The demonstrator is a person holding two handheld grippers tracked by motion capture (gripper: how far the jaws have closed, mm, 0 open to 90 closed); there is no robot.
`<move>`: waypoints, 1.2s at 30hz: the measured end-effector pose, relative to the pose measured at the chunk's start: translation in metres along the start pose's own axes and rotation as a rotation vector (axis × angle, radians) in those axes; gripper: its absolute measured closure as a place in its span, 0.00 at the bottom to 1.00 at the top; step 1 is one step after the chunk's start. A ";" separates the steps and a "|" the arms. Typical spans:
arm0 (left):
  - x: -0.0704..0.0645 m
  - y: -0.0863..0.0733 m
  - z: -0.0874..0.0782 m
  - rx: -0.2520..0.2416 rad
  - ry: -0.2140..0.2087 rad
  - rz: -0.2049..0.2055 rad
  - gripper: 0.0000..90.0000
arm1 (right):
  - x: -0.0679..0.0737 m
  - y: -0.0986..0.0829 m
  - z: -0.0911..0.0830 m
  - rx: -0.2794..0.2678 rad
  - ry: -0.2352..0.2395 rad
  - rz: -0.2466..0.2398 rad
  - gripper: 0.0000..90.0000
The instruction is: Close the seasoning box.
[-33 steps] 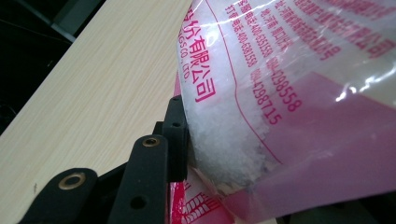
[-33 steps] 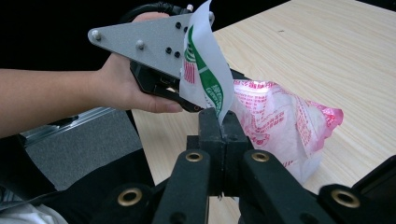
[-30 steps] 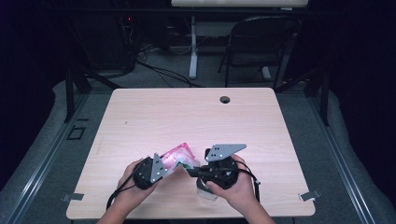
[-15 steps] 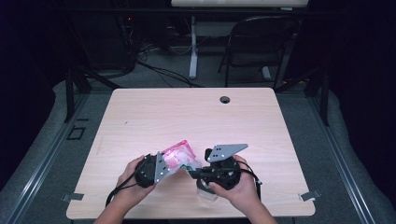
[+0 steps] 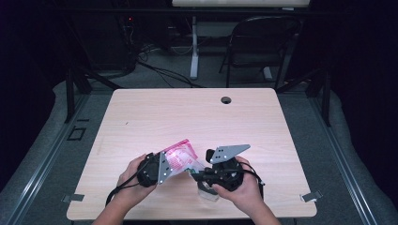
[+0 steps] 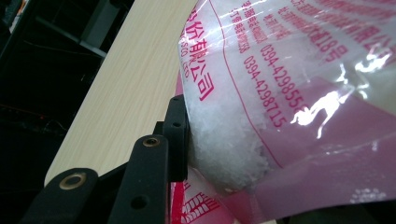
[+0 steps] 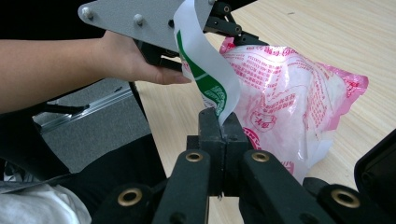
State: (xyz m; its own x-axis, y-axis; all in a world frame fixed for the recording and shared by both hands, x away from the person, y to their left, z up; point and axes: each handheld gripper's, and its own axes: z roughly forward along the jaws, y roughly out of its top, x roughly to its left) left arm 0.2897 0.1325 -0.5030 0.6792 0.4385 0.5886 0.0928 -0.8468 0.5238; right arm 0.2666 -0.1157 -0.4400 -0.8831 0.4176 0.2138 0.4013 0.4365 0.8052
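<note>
Currently, the left gripper (image 5: pixel 165 165) clamps the bag (image 5: pixel 180 157) (lower centre); the right gripper (image 7: pixel 223 122) pinches its strip (image 7: pixel 205 70). Next, likely pull apart steadily to tear.

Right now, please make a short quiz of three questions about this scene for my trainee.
1. True or false: the pink bag lies flat, untouched by either gripper.
2. What does the right gripper pinch? A) the bag's white and green edge strip B) a cable C) a cup
3. What fills the bag, seen in the left gripper view?

Key: 1 false, both grippers hold it. 2 A. 3 white grainy crystals, pressed against the left gripper.
</note>
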 end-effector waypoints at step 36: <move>0.004 0.022 -0.005 -0.002 0.081 0.121 0.77 | 0.001 0.000 -0.005 0.068 0.029 -0.017 1.00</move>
State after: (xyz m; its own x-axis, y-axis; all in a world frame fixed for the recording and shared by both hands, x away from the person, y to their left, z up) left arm 0.2903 0.1176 -0.4862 0.6245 0.3558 0.6953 0.0121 -0.8945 0.4469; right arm 0.2644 -0.1191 -0.4370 -0.8963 0.3867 0.2168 0.4007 0.4974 0.7694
